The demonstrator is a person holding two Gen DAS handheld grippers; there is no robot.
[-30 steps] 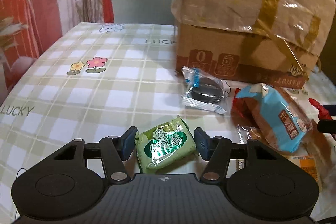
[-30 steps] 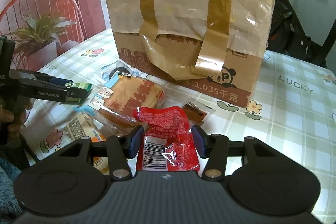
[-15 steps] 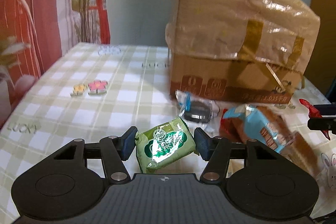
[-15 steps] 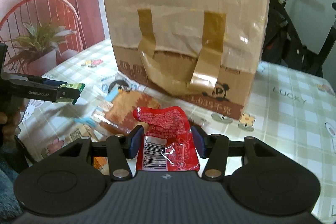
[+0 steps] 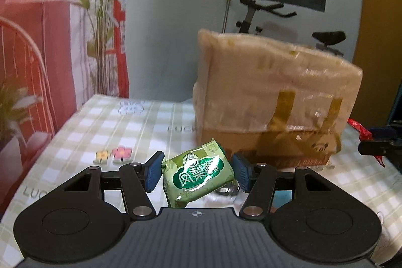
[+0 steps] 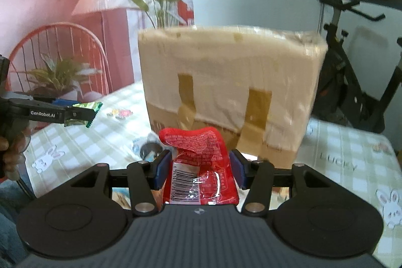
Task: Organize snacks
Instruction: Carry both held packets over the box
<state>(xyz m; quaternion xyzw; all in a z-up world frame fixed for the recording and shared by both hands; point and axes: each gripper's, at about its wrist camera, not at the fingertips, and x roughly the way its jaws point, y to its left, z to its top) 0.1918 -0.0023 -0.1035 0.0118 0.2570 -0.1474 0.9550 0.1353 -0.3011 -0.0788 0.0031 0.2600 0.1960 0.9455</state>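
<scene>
**Both grippers loaded, up off the table**

My left gripper (image 5: 198, 173) is clamped on the green snack packet (image 5: 198, 173), held tilted in the air above the checked table (image 5: 83, 140). My right gripper (image 6: 199, 170) is clamped on the red snack pouch (image 6: 199, 167), barcode side up. The taped cardboard box (image 6: 231, 87) stands ahead of both near the table's far edge. A dark-wrapped snack (image 6: 148, 151) lies on the table by the box's left corner.

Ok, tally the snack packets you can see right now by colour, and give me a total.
Green packet, in the left hand-held gripper: 1
Red packet, in the right hand-held gripper: 1
Clear packet with a dark snack, on the table: 1
Total: 3
</scene>
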